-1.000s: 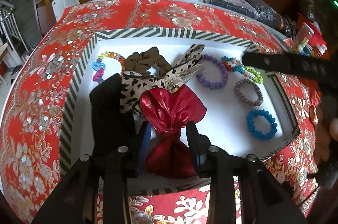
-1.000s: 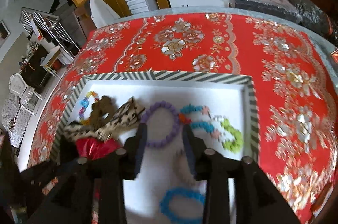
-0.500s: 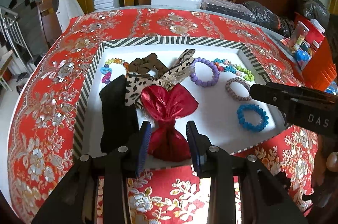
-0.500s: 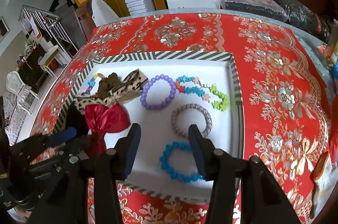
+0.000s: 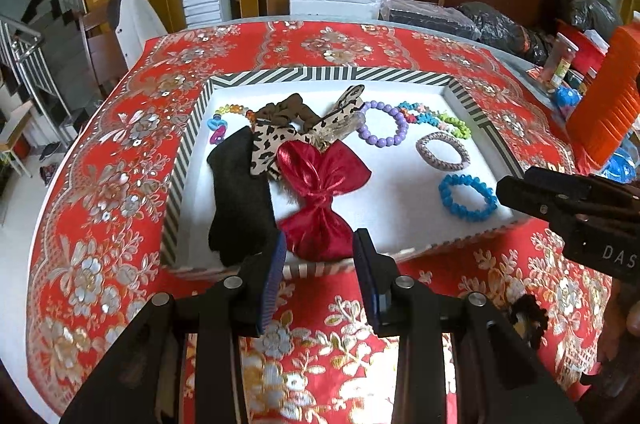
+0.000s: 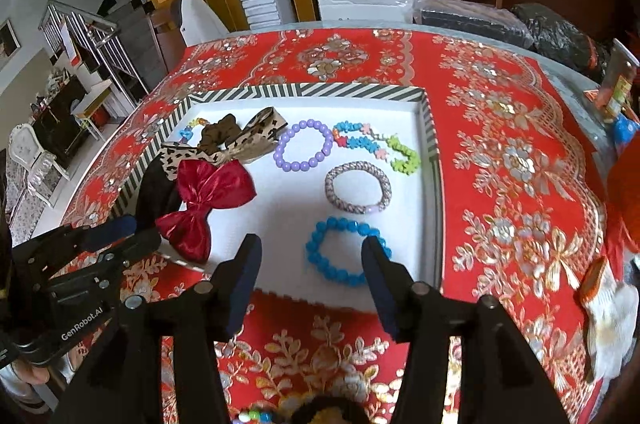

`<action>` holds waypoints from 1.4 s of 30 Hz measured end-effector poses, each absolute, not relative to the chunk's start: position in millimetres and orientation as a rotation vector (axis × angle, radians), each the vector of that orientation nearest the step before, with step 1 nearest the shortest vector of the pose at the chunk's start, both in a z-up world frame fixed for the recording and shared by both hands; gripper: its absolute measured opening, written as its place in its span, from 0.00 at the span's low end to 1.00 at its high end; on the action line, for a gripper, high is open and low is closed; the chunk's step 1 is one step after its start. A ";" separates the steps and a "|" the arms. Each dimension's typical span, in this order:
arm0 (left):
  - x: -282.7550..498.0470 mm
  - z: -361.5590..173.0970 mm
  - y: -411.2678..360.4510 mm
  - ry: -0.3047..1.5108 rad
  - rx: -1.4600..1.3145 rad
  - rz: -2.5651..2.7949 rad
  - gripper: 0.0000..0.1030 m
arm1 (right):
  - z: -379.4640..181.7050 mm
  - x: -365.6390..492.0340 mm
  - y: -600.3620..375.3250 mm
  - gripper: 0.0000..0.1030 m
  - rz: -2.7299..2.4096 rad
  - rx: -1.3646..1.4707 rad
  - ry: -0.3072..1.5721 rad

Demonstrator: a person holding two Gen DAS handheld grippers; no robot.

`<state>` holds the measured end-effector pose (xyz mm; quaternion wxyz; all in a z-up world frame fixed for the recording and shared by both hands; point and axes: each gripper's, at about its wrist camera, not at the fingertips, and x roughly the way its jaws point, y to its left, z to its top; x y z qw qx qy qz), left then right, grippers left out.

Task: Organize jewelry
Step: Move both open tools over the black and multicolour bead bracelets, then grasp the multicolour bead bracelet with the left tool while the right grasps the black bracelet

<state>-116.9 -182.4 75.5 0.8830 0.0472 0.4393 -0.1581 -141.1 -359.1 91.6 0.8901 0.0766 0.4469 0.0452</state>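
A striped-rim white tray [image 5: 328, 73] [image 6: 434, 191] holds a red bow [image 5: 320, 191] [image 6: 204, 199], a black cloth piece [image 5: 240, 199], a leopard-print bow [image 5: 288, 135] [image 6: 248, 137], a brown piece [image 5: 288, 105], a purple bead bracelet [image 5: 382, 129] [image 6: 304, 145], a multicolour bracelet [image 5: 436, 119] [image 6: 376, 145], a grey woven bracelet [image 5: 442, 151] [image 6: 357, 187] and a blue bracelet [image 5: 466, 197] [image 6: 340, 252]. My left gripper [image 5: 320, 264] is open and empty, just before the tray's near rim by the red bow. My right gripper [image 6: 312, 268] is open and empty, near the blue bracelet.
The tray sits on a red floral tablecloth [image 5: 112, 191] [image 6: 516, 159]. Boxes and black bags [image 5: 500, 23] line the far edge. An orange object [image 5: 608, 103] and small bottles stand at the right. Some beads [image 6: 252, 416] lie at the near edge.
Both grippers have pulled back from the tray toward the near side. The left has let go of the red bow, which lies in the tray. The right jaws stand wider.
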 end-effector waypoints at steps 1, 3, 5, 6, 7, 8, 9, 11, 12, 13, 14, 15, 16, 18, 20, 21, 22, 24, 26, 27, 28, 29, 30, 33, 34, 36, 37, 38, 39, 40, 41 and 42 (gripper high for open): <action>-120.0 76.7 -182.0 0.912 0.098 -0.330 0.30 | 93.0 -145.9 -359.2 0.55 0.094 0.158 0.925; -126.7 79.4 -180.9 0.906 0.100 -0.330 0.30 | 94.7 -153.2 -359.5 0.55 0.088 0.152 0.924; -133.0 81.7 -180.3 0.906 0.093 -0.338 0.30 | 97.2 -161.8 -360.6 0.55 0.092 0.149 0.925; -137.0 82.7 -179.8 0.910 0.089 -0.347 0.30 | 99.1 -167.3 -361.8 0.55 0.098 0.144 0.924; -140.1 83.4 -179.4 0.912 0.086 -0.355 0.30 | 100.1 -171.2 -363.1 0.55 0.098 0.137 0.923; -144.7 83.9 -179.2 0.914 0.086 -0.364 0.30 | 101.8 -178.8 -366.3 0.56 0.088 0.125 0.922; -148.8 83.7 -179.2 0.918 0.086 -0.372 0.30 | 102.0 -183.7 -369.3 0.56 0.078 0.122 0.924; -157.1 82.0 -180.1 0.935 0.075 -0.404 0.30 | 101.0 -196.6 -377.8 0.56 0.072 0.138 0.929; -161.7 79.7 -181.5 0.951 0.071 -0.428 0.30 | 99.9 -202.2 -381.3 0.56 0.076 0.151 0.931; -164.9 77.7 -183.0 0.965 0.073 -0.441 0.30 | 97.3 -207.7 -384.8 0.56 0.078 0.164 0.938; -169.4 75.0 -185.2 0.980 0.075 -0.454 0.30 | 94.9 -210.8 -386.5 0.56 0.078 0.170 0.945; -173.5 73.4 -187.0 0.987 0.075 -0.466 0.30 | 91.0 -216.1 -388.2 0.56 0.077 0.172 0.957; -178.5 71.9 -189.3 0.992 0.076 -0.479 0.30 | 87.4 -220.3 -388.8 0.56 0.074 0.166 0.966; -189.1 68.4 -195.8 1.009 0.083 -0.519 0.30 | 80.7 -227.3 -389.4 0.56 0.064 0.153 0.980; -197.6 64.8 -202.5 1.026 0.082 -0.553 0.30 | 71.8 -233.6 -391.3 0.56 0.059 0.145 1.003; -201.7 62.2 -206.6 1.041 0.082 -0.574 0.30 | 68.2 -235.3 -391.4 0.56 0.058 0.142 1.011; -206.4 58.8 -211.0 1.058 0.083 -0.598 0.30 | 63.5 -236.6 -391.7 0.56 0.054 0.136 1.021; -212.8 54.2 -217.1 1.072 0.093 -0.613 0.30 | 54.9 -237.4 -391.3 0.56 0.049 0.124 1.042; -219.3 48.3 -224.1 1.089 0.114 -0.624 0.30 | 49.0 -236.4 -388.6 0.55 0.059 0.102 1.051; -221.0 45.9 -226.3 1.095 0.116 -0.629 0.30 | 47.4 -235.8 -387.4 0.55 0.058 0.089 1.051; -221.2 43.8 -227.4 1.101 0.113 -0.629 0.30 | 45.5 -235.0 -385.8 0.55 0.059 0.072 1.050; -222.0 41.1 -229.6 1.108 0.111 -0.626 0.30 | 43.3 -234.0 -384.8 0.55 0.061 0.059 1.049; -222.8 38.0 -231.8 1.117 0.108 -0.625 0.30 | 41.6 -232.6 -384.7 0.55 0.061 0.054 1.050; -225.6 29.9 -236.5 1.137 0.110 -0.630 0.30 | 37.1 -229.0 -386.3 0.55 0.068 0.058 1.052; -226.1 27.6 -237.9 1.140 0.110 -0.630 0.30 | 34.3 -227.8 -386.3 0.55 0.069 0.058 1.059; -227.9 26.9 -238.7 1.124 0.109 -0.628 0.31 | 30.5 -226.3 -383.9 0.55 0.067 0.041 1.071; -227.8 26.9 -239.2 1.121 0.111 -0.629 0.32 | 30.7 -226.7 -380.7 0.54 0.068 0.012 1.062; -227.5 26.9 -239.6 1.122 0.112 -0.632 0.32 | 29.8 -226.5 -378.7 0.51 0.064 -0.007 1.064; -227.0 26.6 -240.0 1.123 0.113 -0.632 0.32 | 29.2 -226.4 -378.2 0.49 0.063 -0.015 1.061; -227.2 26.9 -240.6 1.123 0.117 -0.634 0.32 | 28.6 -226.2 -377.5 0.49 0.060 -0.021 1.057; -227.1 26.9 -240.7 1.123 0.120 -0.637 0.32 | 28.2 -226.0 -377.5 0.48 0.058 -0.024 1.054; -226.7 26.7 -239.8 1.124 0.114 -0.643 0.32 | 28.5 -225.6 -378.1 0.45 0.055 -0.025 1.055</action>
